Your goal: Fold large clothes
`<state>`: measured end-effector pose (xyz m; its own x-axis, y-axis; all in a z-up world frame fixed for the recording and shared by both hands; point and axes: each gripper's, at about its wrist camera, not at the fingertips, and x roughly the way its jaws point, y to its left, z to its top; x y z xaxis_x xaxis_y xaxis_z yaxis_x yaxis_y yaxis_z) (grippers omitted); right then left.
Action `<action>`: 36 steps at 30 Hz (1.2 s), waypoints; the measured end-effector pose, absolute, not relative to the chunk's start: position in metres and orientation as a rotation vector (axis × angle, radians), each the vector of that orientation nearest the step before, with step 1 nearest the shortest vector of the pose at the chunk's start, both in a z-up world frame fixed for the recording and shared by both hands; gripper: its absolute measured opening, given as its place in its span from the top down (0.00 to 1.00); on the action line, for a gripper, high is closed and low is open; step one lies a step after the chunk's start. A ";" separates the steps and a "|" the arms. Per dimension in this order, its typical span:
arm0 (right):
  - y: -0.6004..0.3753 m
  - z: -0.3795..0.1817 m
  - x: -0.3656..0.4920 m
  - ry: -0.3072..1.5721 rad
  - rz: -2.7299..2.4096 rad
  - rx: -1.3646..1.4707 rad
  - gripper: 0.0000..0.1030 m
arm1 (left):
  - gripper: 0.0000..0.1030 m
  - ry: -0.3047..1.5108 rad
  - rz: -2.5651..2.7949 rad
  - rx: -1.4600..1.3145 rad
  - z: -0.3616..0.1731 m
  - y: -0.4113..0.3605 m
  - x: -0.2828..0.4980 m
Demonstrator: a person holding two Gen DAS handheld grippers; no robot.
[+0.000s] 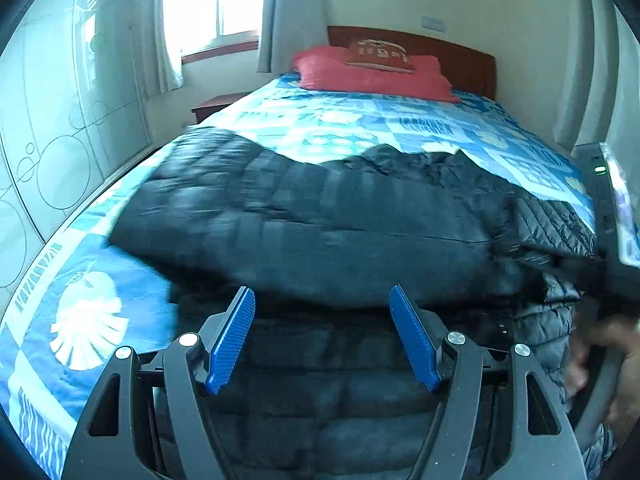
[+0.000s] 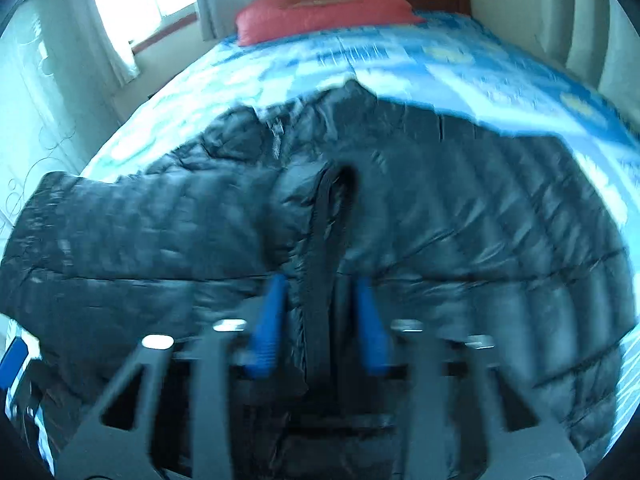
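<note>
Black quilted nylon fills both of my views: the puffer jacket (image 1: pixel 320 216) lies spread across the near end of the bed (image 1: pixel 360 120), on a blue and white patterned cover, well apart from the red pillow (image 1: pixel 372 74) at the far headboard. It looks partly folded already, with one padded layer lying over another near me, though blur keeps me from reading the exact layers.

My left gripper (image 1: pixel 322 312) hovers just above the near edge of the jacket with its blue pads (image 1: pixel 230 340) standing well apart and nothing between them. I judge it is free so that it can go for a fresh hold on the left part of the garment, where the padded panel reaches towards the left side of the bed.

My right gripper (image 2: pixel 320 316) is the working one. Its pads (image 2: pixel 268 320) have drawn close together around a dark raised seam or zipper edge of the jacket (image 2: pixel 460 220) that runs up between them, and I read that as a pinch on the fabric, although the picture is smeared by motion. Holding the seam makes sense, since a stiff edge gives a firmer purchase than slippery padding.

At the right edge of the left view I see a person's hand (image 1: pixel 608 364) on the other tool's handle.
</note>
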<state>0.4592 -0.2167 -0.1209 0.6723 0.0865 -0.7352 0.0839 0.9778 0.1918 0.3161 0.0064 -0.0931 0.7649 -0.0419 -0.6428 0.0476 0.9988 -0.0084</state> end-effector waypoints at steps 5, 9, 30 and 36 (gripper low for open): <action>-0.273 -0.095 0.440 0.774 -0.008 0.291 0.82 | 0.33 0.658 -0.030 -0.016 -0.081 0.036 0.311; -0.305 -0.100 0.434 0.799 0.013 0.328 0.81 | 0.33 0.656 0.001 -0.015 -0.081 0.047 0.319; -0.329 -0.119 0.415 0.768 -0.017 0.343 0.46 | 0.33 0.702 0.078 0.017 -0.102 0.061 0.364; -0.326 -0.098 0.423 0.739 -0.042 0.292 0.37 | 0.33 0.714 0.108 0.010 -0.110 0.066 0.370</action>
<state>0.4235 -0.3264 -0.0984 0.7401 0.0642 -0.6694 0.1402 0.9588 0.2470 0.3700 0.0659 -0.1097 0.7506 0.1019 -0.6529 -0.0952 0.9944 0.0458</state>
